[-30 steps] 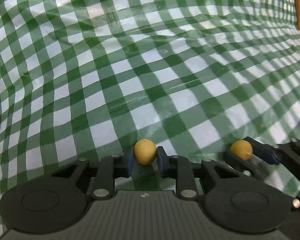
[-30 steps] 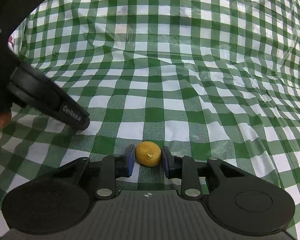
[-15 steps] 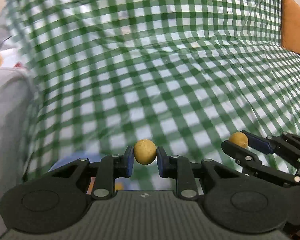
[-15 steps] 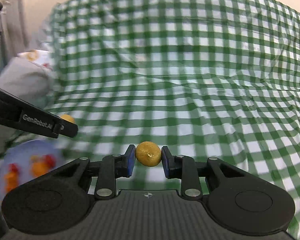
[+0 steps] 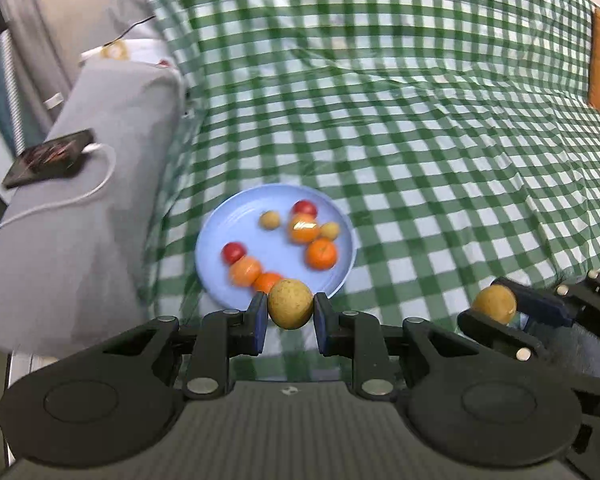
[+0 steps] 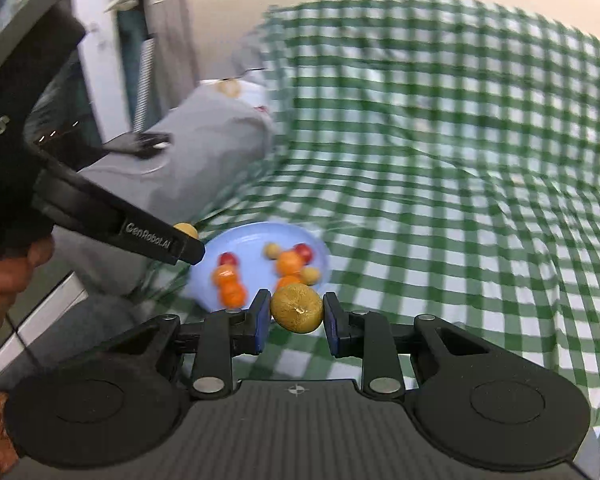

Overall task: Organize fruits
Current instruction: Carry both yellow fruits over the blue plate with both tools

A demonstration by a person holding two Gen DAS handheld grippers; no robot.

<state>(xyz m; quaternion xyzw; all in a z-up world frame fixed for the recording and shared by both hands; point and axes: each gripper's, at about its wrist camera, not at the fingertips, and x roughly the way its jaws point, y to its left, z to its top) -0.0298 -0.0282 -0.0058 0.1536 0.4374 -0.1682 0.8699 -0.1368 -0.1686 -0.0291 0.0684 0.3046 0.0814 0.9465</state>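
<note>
"GenRobot.AI" lettering on left tongs

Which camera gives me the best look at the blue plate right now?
The left wrist view. It shows the blue plate nearly whole, from above, with the fruit on it countable despite some blur. In the right wrist view the blue plate is flatter, more smeared, and partly hidden behind the left gripper.

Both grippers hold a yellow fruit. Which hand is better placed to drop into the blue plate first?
Left, probably. The left gripper with its fruit sits right at the plate rim. The right gripper, seen from the left camera, hangs further out to the side.
</note>
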